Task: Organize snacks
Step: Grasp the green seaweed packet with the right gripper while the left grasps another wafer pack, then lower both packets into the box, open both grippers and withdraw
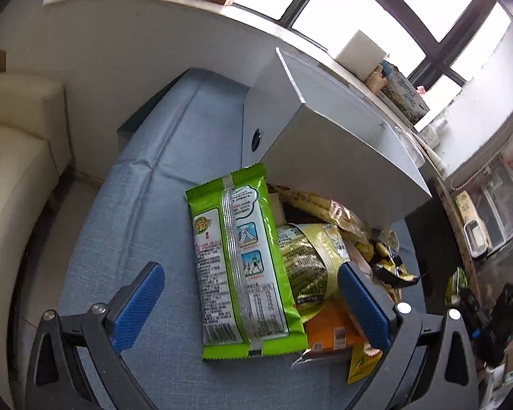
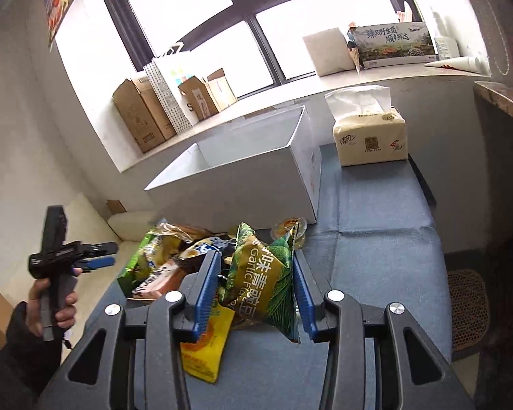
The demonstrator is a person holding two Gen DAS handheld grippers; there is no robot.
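Note:
A pile of snack packets lies on the blue-clothed table point(image 1: 126, 205) in front of an open white box point(image 2: 242, 171). In the left wrist view a long light-green packet point(image 1: 242, 259) lies face down on top, with an olive-gold packet point(image 1: 307, 259) and an orange packet point(image 1: 331, 331) beside it. My left gripper point(image 1: 253, 304) is open, its jaws straddling the green packet from above without touching it. My right gripper point(image 2: 256, 280) is shut on a green-and-gold garlic pea packet point(image 2: 263, 283), held upright just above the table. A yellow packet point(image 2: 205, 341) lies under it.
The white box also shows tilted in the left wrist view point(image 1: 325, 130). A tissue pack point(image 2: 371, 136) stands to the right of the box. Cardboard boxes point(image 2: 147, 112) line the window sill. A cream sofa point(image 1: 13, 157) is left of the table.

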